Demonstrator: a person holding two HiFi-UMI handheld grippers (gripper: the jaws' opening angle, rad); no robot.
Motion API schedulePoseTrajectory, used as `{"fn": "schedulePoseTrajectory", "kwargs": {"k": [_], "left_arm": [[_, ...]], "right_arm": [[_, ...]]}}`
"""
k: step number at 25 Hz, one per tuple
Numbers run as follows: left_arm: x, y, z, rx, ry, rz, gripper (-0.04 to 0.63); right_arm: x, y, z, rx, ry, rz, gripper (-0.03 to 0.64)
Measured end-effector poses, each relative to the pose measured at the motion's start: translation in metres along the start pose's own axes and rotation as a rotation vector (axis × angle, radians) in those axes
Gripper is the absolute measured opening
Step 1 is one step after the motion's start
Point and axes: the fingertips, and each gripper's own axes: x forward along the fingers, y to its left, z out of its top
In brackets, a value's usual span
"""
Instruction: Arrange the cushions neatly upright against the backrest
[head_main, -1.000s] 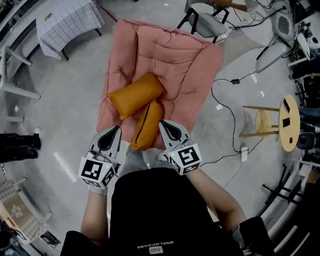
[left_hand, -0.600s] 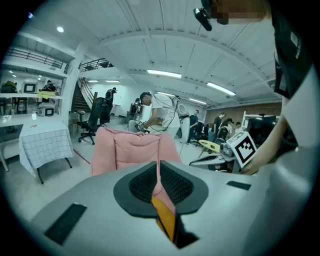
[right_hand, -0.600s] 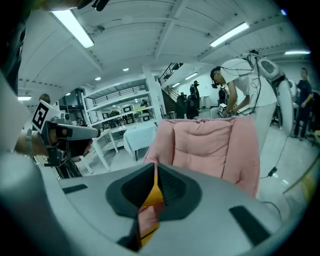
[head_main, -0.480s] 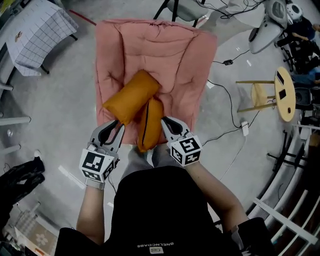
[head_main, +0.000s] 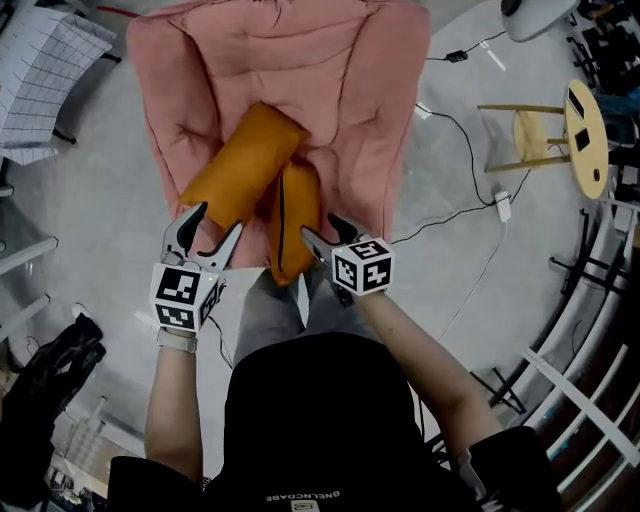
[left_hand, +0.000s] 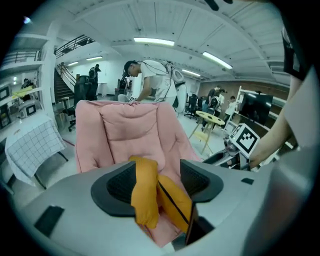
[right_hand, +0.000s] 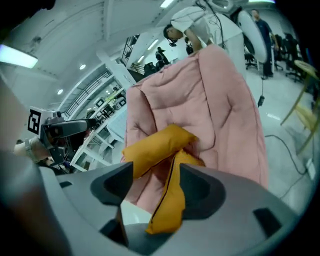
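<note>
Nearest to the person, the left gripper (head_main: 213, 226) and the right gripper (head_main: 322, 230) are opening, and their pads press on nothing. Just ahead, on the pink chair (head_main: 385, 150), the wide cushion (head_main: 243, 165) lies slanted. The narrow cushion (head_main: 296, 215) stands on edge and touches it. Both are apart from the backrest (head_main: 290, 45).

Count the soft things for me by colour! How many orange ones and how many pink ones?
Orange cushions: 2
Pink padded chair: 1
Total: 3
</note>
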Motion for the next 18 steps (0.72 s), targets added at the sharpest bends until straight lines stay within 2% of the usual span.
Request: {"fn": "schedulePoseTrajectory", "kwargs": {"k": [3,6,12,18], "left_arm": [[0.025,0.011,-0.012,0.074,0.071,0.032,0.295],[0.045,0.025,-0.036,0.109,0.154,0.053,0.314],[0.095,0.043,-0.078,0.123,0.266,0.033,0.354],[0.143,0.068,-0.103,0.094,0.357,0.008,0.381]], "right_arm": [[0.024,-0.021,-0.015,0.077,0.056,-0.004,0.318],[0.048,-0.034,-0.033,0.115,0.106,-0.010,0.344],[0.090,-0.064,-0.062,0.156,0.171,-0.024,0.365],[0.124,-0.081,-0.079,0.198,0.217,-0.047,0.370]]}}
